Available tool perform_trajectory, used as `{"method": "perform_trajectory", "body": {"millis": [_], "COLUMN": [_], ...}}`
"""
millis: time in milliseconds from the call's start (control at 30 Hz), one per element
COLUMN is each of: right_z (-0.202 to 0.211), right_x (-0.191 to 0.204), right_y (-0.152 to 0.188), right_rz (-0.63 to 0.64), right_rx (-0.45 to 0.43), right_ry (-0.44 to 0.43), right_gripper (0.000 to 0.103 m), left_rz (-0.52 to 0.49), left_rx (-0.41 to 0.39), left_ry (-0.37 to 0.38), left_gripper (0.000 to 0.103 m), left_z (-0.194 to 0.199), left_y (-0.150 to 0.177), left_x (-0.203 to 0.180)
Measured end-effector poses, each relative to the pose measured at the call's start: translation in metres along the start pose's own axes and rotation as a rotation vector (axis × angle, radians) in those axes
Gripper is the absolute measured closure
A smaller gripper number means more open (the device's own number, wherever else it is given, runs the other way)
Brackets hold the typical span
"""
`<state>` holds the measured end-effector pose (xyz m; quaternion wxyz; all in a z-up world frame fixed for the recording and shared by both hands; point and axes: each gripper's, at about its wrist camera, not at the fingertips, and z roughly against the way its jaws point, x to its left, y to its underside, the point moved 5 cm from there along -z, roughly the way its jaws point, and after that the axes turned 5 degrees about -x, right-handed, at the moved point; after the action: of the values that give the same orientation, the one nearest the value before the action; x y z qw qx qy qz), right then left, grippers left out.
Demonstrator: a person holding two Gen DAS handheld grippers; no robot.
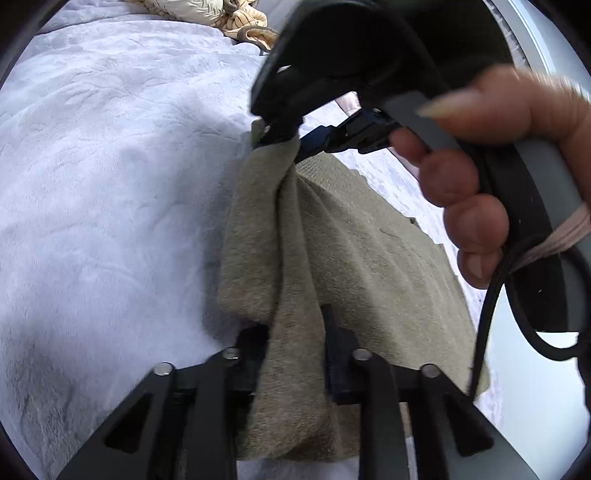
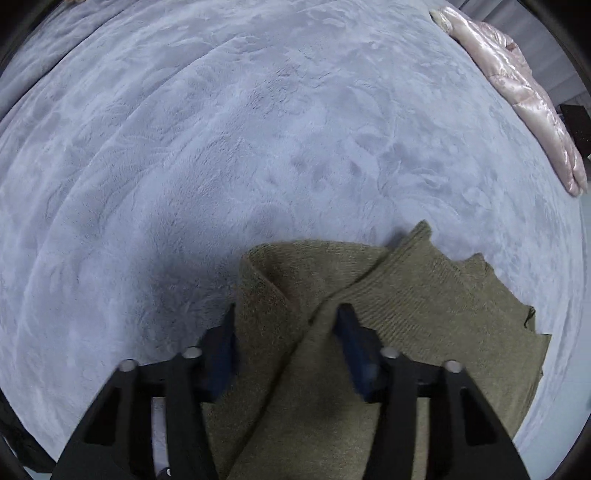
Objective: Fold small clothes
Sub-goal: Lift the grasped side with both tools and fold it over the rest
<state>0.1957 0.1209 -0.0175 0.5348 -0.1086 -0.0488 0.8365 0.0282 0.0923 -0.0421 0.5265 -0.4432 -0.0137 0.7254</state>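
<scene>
Olive knit garment lifted mid-fold, pinched by both grippers over the lavender blanket.

Left gripper and right gripper each clamp a bunched edge; folding looks begun, not finished. Only the left view shows the right hand; only the right view shows the far pink jacket.

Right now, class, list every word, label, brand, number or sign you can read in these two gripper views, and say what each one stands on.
None: no readable text in either view.
The olive knit garment shows no visible tag or print.
The left gripper, the right gripper and the right hand on its handle carry no markings.
The pale fleece blanket, the pink quilted item and the beige patterned cloth bear only texture or pattern.
</scene>
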Motion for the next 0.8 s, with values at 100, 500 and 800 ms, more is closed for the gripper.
{"method": "perform_trajectory", "body": {"millis": [100,500,800], "right_z": [0.017,0.076,0.103], "right_x": [-0.015,-0.053,-0.117], "right_y": [0.005,0.014,0.033], "right_rz": [-0.016,0.045,0.038], "right_rx": [-0.045,-0.208,-0.299], "right_ry": [-0.077,-0.247,-0.31], "right_gripper": [0.084,0.085,0.086], "left_rz": [-0.031,-0.271,-0.407], "left_rx": [-0.011,-0.03,0.017], "left_ry": [-0.038,-0.135,-0.256], "left_gripper": [0.082,0.084,0.084], "left_z": [0.007,0.031,0.002], "left_y": [-0.003,0.002,0.016], "left_x": [-0.012,-0.092,-0.156]}}
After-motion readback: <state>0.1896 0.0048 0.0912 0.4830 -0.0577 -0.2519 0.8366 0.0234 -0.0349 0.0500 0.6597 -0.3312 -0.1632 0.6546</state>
